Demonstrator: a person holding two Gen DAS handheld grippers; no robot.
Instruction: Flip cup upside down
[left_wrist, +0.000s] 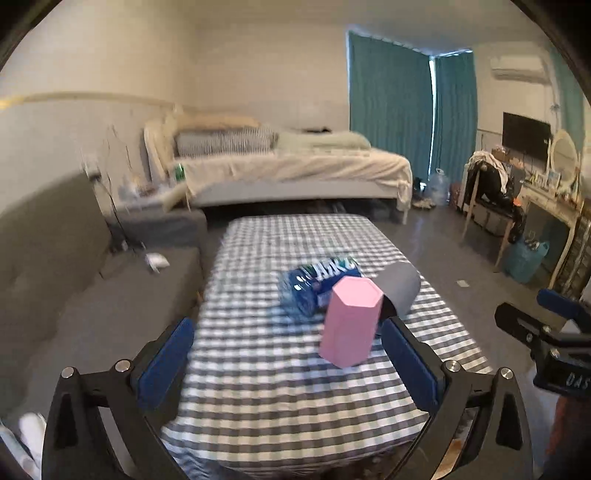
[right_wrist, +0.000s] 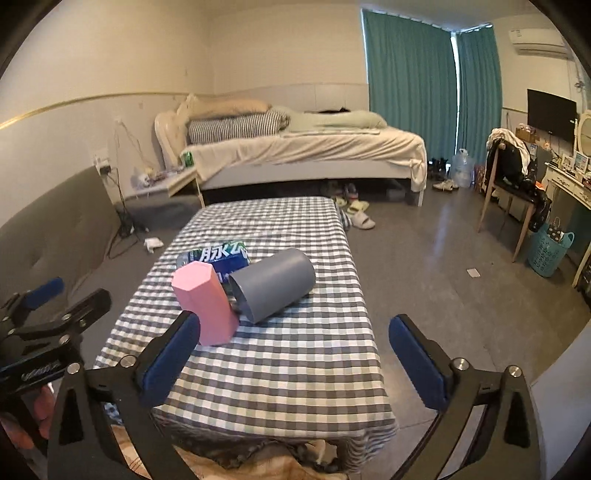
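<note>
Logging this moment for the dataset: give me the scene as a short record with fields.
surface: checkered tablecloth
pink cup: hexagonal, standing, closed end up
grey cup: lying on its side, opening toward the cameras, right of the pink one
blue packet: flat behind both cups
left tongs: open, empty, short of the pink cup
right tongs: open, empty, short of the grey cup
contact: neither tongs touches anything

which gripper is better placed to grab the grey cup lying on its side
Right. The grey cup lies ahead between the open right gripper fingers; from the left gripper, the pink cup blocks it.
</note>
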